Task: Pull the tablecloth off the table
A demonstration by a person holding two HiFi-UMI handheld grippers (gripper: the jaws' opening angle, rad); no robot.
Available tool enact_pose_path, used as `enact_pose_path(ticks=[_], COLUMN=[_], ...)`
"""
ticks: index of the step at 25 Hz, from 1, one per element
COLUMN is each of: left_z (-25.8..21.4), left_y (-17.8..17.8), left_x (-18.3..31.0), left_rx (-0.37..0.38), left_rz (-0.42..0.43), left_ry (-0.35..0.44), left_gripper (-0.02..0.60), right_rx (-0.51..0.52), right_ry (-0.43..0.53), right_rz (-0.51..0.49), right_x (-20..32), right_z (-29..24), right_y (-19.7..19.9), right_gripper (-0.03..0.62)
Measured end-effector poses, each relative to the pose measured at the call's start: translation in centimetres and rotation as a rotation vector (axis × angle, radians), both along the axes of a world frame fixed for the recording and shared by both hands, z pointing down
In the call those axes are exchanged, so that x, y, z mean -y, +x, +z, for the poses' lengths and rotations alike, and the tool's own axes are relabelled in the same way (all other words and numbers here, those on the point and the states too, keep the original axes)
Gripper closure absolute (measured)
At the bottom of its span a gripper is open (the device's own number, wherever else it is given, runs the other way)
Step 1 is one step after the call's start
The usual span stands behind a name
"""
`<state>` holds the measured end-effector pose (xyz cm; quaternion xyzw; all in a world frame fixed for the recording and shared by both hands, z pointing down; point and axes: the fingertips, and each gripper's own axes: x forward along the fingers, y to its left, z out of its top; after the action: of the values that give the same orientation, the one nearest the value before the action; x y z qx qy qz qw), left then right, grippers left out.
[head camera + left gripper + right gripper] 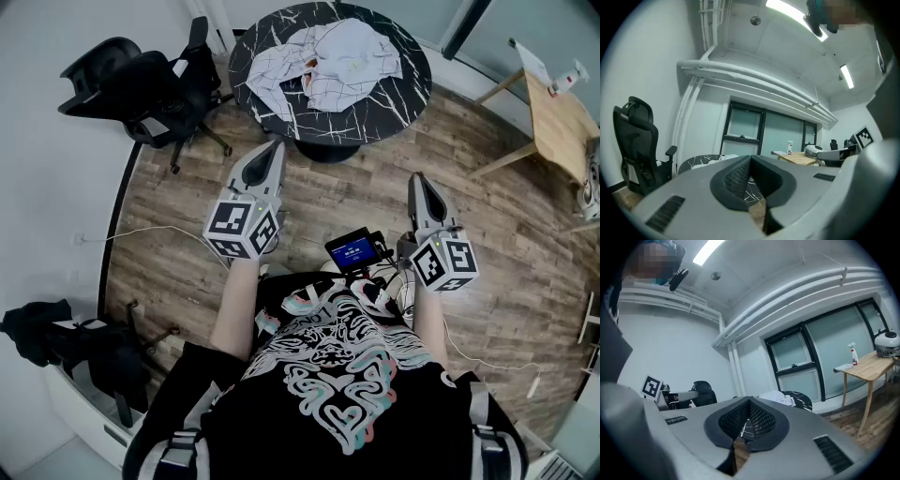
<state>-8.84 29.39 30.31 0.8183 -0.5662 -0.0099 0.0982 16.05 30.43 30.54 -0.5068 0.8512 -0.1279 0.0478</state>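
On the desk: a crumpled white tablecloth (pixel 330 58) with a thin grid pattern lies bunched across the middle of the round black marble-look desk (pixel 394 105), reaching toward its left edge; dark veined top shows along the near and right edges.

Left gripper (pixel 277 146): held above the wood floor (pixel 319 202), short of the desk's near edge and pointing toward it; its own view shows the fingers (pixel 736 180) pressed together with nothing between them.

Right gripper (pixel 417 180): level with the left one, also short of the near edge and well apart from the cloth; fingers (pixel 761 420) closed on each other, empty.

Person: stands facing the desk in a black printed shirt, one gripper in each hand, a small lit screen (pixel 354 250) at chest height.

Left of the desk: a black office chair (pixel 141 80) stands against the white wall.

Right of the desk: a second, wooden desk (pixel 562 127) sits near the windows.
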Motion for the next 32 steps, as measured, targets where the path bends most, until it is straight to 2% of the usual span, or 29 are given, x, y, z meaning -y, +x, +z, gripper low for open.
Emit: enact_pose_path(ticks=[11, 15, 20, 32], left_z=[0.3, 1.1, 1.2, 1.3], left_y=[0.8, 1.2, 1.5, 1.4], left_x=[0.6, 0.8, 0.6, 0.8], left_rx=[0.031, 0.035, 0.076, 0.069], left_rz=[0.003, 0.013, -0.007, -0.03], left_ry=[0.001, -0.024, -0.011, 0.004], left_gripper=[0.555, 0.554, 0.554, 0.554], right_rx=[0.018, -0.031, -0.104, -0.12], right_ry=[0.01, 0.021, 0.052, 0.055], right_rz=[0.017, 0.011, -0.013, -0.017], right_x=[0.3, 0.1, -0.3, -0.3], right_z=[0.4, 0.7, 0.8, 1.2], right_y=[1.2, 1.4, 1.3, 2.1], right_gripper=[0.595, 0.595, 0.595, 0.595])
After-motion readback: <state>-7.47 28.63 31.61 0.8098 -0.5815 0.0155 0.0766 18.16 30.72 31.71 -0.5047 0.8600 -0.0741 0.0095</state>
